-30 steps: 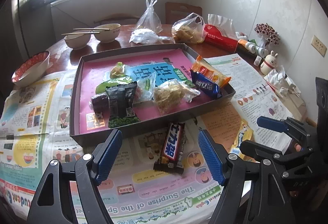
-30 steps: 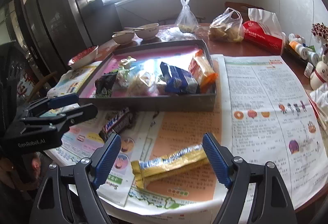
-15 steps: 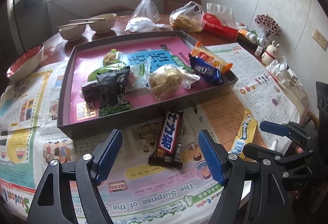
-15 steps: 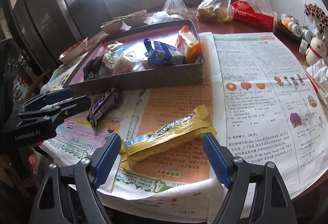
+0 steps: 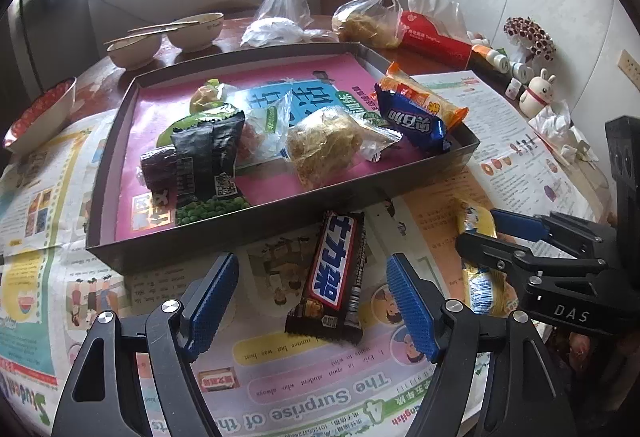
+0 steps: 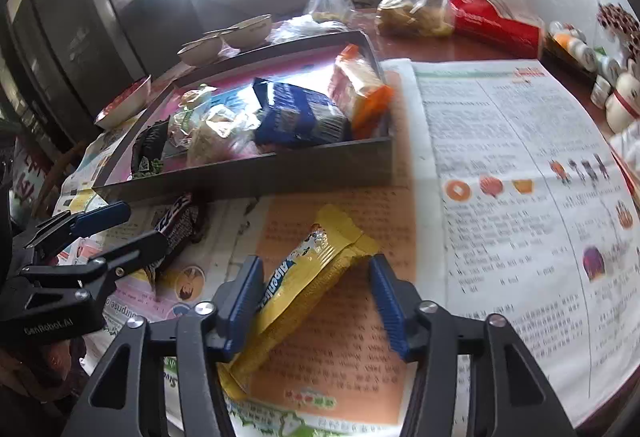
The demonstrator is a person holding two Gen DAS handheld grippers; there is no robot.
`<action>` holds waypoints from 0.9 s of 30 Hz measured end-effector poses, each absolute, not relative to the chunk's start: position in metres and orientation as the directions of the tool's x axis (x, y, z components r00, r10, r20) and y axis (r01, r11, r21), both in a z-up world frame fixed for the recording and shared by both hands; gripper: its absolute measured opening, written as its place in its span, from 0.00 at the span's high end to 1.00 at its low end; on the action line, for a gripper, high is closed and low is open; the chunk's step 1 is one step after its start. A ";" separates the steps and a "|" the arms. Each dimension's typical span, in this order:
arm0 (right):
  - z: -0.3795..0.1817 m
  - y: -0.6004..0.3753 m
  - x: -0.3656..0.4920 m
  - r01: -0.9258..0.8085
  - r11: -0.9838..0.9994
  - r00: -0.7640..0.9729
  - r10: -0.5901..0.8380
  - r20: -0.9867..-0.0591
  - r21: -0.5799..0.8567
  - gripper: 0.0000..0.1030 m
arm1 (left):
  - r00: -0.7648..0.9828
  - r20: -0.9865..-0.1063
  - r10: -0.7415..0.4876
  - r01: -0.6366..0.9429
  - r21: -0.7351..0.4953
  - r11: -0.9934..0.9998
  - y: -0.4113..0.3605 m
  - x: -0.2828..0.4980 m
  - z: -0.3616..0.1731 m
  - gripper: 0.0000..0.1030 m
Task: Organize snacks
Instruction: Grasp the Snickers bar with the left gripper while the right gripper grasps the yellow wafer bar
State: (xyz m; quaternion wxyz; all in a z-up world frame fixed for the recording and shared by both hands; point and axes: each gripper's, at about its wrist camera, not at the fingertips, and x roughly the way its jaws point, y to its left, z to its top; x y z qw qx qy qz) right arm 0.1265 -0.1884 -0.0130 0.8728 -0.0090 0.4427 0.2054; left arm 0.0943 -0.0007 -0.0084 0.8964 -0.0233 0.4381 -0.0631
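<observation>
Reading "Alpenliebe": yellow wrapper (image 6: 316, 277)

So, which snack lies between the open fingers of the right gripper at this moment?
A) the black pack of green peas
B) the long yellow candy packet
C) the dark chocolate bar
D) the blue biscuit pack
B: in the right wrist view the long yellow candy packet lies on the newspaper between the open fingers of the right gripper, while the dark chocolate bar lies in front of the left gripper.
</observation>
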 end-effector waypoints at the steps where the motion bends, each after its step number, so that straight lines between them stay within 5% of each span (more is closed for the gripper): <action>1: -0.013 -0.186 0.127 -0.372 0.915 0.526 0.348 -0.776 0.158 0.50 | 0.605 -0.785 -0.133 0.094 -0.096 0.991 -0.001 0.096 -0.010 0.24; 9: -0.017 -0.161 0.130 -0.428 0.902 0.557 0.307 -0.772 0.050 0.59 | 0.587 -0.798 -0.135 0.100 -0.094 0.991 -0.004 0.102 -0.017 0.26; 15: -0.020 -0.149 0.126 -0.470 0.883 0.578 0.302 -0.758 -0.007 0.81 | 0.571 -0.809 -0.141 0.100 -0.102 0.990 -0.006 0.105 -0.023 0.40; 23: -0.015 -0.167 0.127 -0.448 0.891 0.577 0.349 -0.738 0.071 0.83 | 0.582 -0.795 -0.171 0.111 -0.130 0.985 -0.006 0.106 -0.022 0.70; 27: -0.005 -0.172 0.123 -0.449 0.889 0.595 0.370 -0.713 0.087 0.83 | 0.583 -0.791 -0.185 0.108 -0.150 0.983 -0.004 0.107 -0.022 0.72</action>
